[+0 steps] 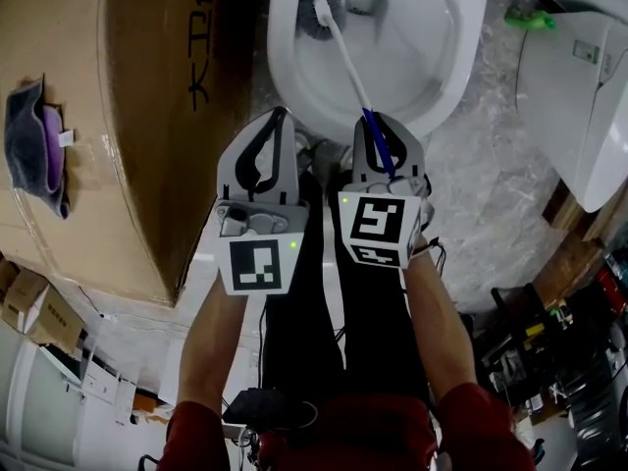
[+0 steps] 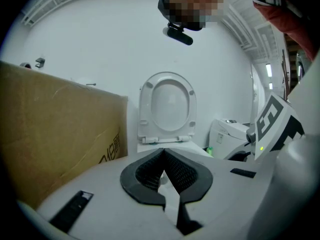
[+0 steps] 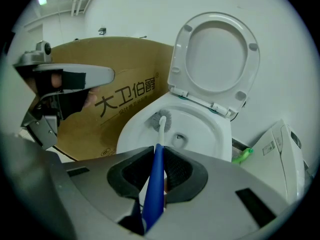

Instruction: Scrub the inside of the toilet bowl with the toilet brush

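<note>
Grey mottled floor (image 1: 491, 214) around white toilet bowl (image 1: 446, 37)

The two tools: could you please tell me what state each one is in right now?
Left tool: closed, holding nothing.
Right tool: closed on the blue-and-white plastic toilet brush.

A cardboard box (image 1: 118, 116) stands at the left, with a grey-purple cloth (image 1: 34, 145) on it. A green thing (image 1: 530, 18), perhaps a bottle, lies at the right.
</note>
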A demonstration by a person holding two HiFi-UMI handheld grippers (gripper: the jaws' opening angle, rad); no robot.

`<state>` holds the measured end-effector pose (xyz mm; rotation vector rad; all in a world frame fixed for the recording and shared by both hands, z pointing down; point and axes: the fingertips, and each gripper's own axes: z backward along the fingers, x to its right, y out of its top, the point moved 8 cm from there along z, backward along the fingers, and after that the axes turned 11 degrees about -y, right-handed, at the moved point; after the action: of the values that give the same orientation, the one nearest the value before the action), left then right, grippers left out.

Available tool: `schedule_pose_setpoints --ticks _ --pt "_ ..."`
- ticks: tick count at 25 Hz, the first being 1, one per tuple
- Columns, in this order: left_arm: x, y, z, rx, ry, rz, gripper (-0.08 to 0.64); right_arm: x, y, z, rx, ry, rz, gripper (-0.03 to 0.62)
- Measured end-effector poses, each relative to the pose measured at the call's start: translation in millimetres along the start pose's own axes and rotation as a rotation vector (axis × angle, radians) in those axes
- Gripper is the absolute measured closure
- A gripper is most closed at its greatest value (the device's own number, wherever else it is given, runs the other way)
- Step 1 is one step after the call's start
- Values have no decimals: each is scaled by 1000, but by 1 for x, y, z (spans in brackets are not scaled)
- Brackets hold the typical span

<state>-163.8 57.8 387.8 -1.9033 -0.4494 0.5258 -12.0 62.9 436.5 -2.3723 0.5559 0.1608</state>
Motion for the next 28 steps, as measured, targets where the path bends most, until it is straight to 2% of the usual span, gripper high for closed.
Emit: schedule_pose_setpoints --ticks 15,28 --pt "19 -4 5 0 -6 10 548 -16 -34 45 7 40 58 529" --pt "37 -6 7 -6 -26 3 548 -16 -73 83 -38 62 87 529"
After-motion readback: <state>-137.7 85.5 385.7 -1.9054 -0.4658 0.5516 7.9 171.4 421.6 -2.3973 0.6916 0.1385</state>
